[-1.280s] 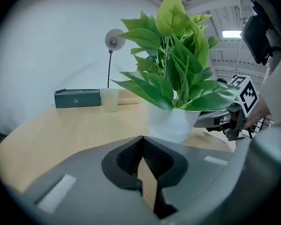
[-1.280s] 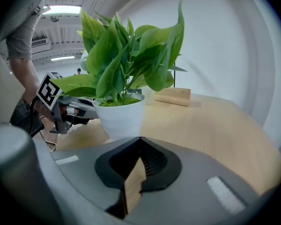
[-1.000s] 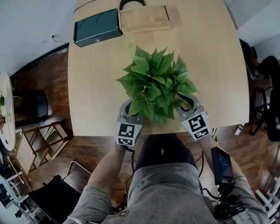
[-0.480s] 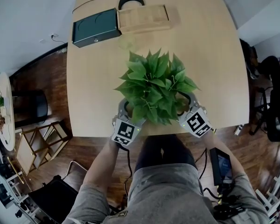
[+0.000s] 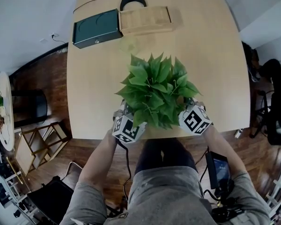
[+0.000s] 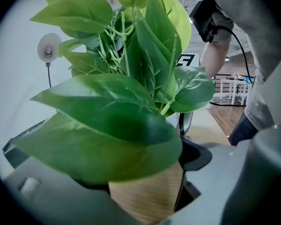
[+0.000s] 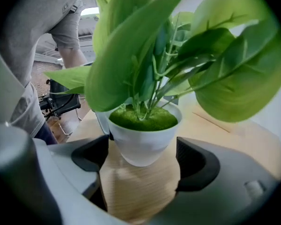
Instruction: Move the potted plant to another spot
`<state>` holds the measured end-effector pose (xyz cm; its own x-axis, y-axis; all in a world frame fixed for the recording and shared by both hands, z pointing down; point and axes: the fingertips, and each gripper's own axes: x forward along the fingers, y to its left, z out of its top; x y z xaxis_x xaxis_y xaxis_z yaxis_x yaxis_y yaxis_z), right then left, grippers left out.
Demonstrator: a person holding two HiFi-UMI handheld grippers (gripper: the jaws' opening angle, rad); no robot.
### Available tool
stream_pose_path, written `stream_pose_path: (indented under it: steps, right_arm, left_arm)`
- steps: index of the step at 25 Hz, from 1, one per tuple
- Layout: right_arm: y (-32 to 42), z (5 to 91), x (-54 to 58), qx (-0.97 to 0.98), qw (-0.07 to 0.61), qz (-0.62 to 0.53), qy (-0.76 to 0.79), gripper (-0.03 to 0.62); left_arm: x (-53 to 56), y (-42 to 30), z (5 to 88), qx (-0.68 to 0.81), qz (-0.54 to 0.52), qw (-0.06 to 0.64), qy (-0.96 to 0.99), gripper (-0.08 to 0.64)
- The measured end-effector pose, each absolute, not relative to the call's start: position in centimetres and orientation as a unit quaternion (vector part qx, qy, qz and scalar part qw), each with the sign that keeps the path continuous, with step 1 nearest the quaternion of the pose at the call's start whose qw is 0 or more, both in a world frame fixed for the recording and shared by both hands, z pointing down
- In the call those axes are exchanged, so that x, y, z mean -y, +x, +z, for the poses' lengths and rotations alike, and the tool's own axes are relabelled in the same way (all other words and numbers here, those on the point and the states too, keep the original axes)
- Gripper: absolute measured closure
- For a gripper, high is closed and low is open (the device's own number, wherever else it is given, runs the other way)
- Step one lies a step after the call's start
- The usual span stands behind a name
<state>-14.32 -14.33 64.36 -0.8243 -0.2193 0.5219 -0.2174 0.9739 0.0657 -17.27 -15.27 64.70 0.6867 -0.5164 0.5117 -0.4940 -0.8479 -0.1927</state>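
Observation:
The potted plant (image 5: 157,90), broad green leaves in a small white pot (image 7: 143,139), stands on the light wooden table (image 5: 215,60) close to its front edge. My left gripper (image 5: 123,112) is at the plant's left side and my right gripper (image 5: 192,108) at its right, fingertips under the foliage. Both sets of jaws are opening. In the right gripper view the pot stands just beyond the right gripper (image 7: 143,168), with bare table between the pads. In the left gripper view leaves hide the pot, and only table wood shows between the jaws of the left gripper (image 6: 143,191).
At the table's far end lie a dark green box (image 5: 97,28), a wooden tray (image 5: 145,18) and a black round base (image 5: 132,0) with a cable. The table's front edge runs right by my hands. A black device (image 5: 218,168) hangs at the right forearm.
Both grippers opened off the pot, rolled and drew back a little toward the table's front edge. The plant stays standing on the table where it was set.

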Motion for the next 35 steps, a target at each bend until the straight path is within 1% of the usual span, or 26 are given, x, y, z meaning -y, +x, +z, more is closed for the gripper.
stream_pose_path:
  steps: [3,5,6,19,25,30,35]
  right_arm:
    - [-14.5,64.4,14.6,0.95,0.293,-0.021,0.104,0.147]
    - [-14.4,64.3,14.8,0.948,0.299,-0.025,0.106,0.149]
    - [-14.3,64.3,14.9,0.948,0.299,-0.024,0.106,0.164]
    - [-14.1,63.5,15.0,0.95,0.29,-0.022,0.111,0.179]
    - [-13.9,60.7,16.7,0.948,0.291,-0.04,0.121,0.181]
    - [-13.7,55.6,18.5,0.948,0.284,-0.056,0.129,0.181]
    - [-13.2,52.8,19.9,0.949,0.279,-0.07,0.133,0.183]
  left_arm:
    - [15.4,-16.7,64.7,-0.253,-0.297,0.038,-0.92,0.127]
    - [15.3,-16.5,64.7,-0.243,-0.302,0.044,-0.921,0.16]
    - [15.2,-16.4,64.7,-0.241,-0.303,0.045,-0.921,0.164]
    - [15.3,-16.2,63.9,-0.244,-0.306,0.045,-0.919,0.175]
    - [16.9,-16.1,61.1,-0.247,-0.297,0.054,-0.921,0.176]
    - [18.9,-15.7,56.0,-0.247,-0.288,0.075,-0.922,0.176]
    - [20.4,-15.1,53.0,-0.248,-0.279,0.089,-0.923,0.176]
